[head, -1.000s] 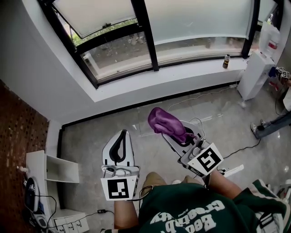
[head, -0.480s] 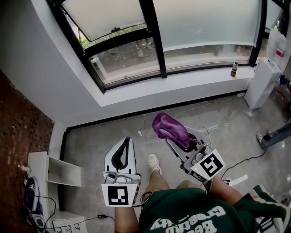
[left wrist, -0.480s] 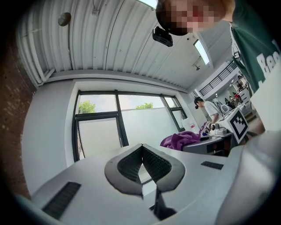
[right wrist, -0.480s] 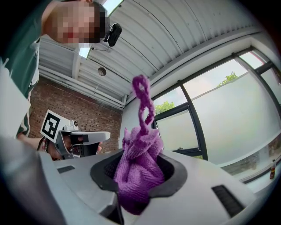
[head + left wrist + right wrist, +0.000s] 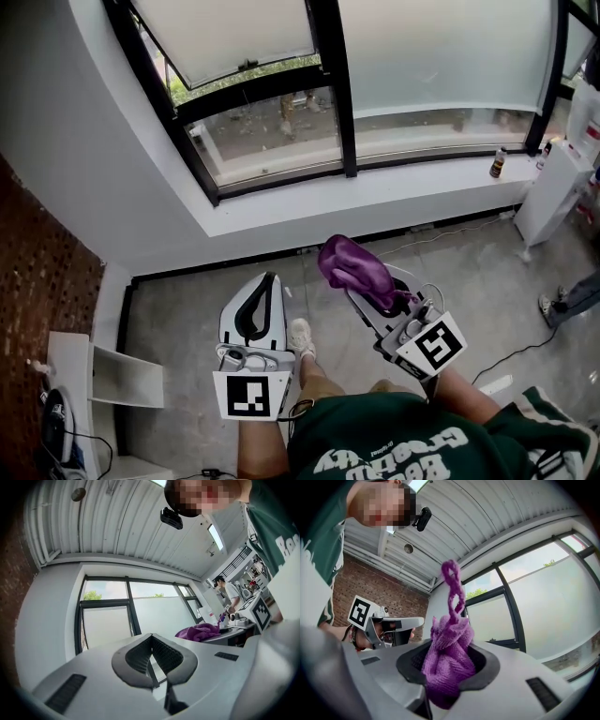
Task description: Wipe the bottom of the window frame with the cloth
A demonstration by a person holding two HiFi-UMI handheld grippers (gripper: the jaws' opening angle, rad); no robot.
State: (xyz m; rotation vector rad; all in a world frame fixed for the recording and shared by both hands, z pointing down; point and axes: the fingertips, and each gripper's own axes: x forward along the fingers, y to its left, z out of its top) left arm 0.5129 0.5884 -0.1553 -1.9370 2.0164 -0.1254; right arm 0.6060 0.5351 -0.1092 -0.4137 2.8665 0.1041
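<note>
A purple cloth [image 5: 352, 266] is bunched in my right gripper [image 5: 367, 281], whose jaws are shut on it; the cloth [image 5: 449, 660] fills the jaw gap and a twisted strand sticks up. My left gripper [image 5: 259, 298] is held beside it at the left, jaws shut with nothing between them [image 5: 151, 652]. Both are above the grey floor, short of the white sill [image 5: 375, 197]. The black window frame's bottom rail [image 5: 281, 178] runs along the sill's far side. The cloth [image 5: 200, 632] also shows at the right in the left gripper view.
A small dark bottle [image 5: 499, 163] stands on the sill at the right. A white appliance [image 5: 555, 187] stands at the right wall. A white shelf unit [image 5: 89, 375] sits at the lower left. Cables [image 5: 511, 354] trail on the floor. My shoe [image 5: 300, 336] is between the grippers.
The view has shifted closer to the window; sill and frame sit lower and larger in the head view. Both grippers keep their pose, the cloth still held.
</note>
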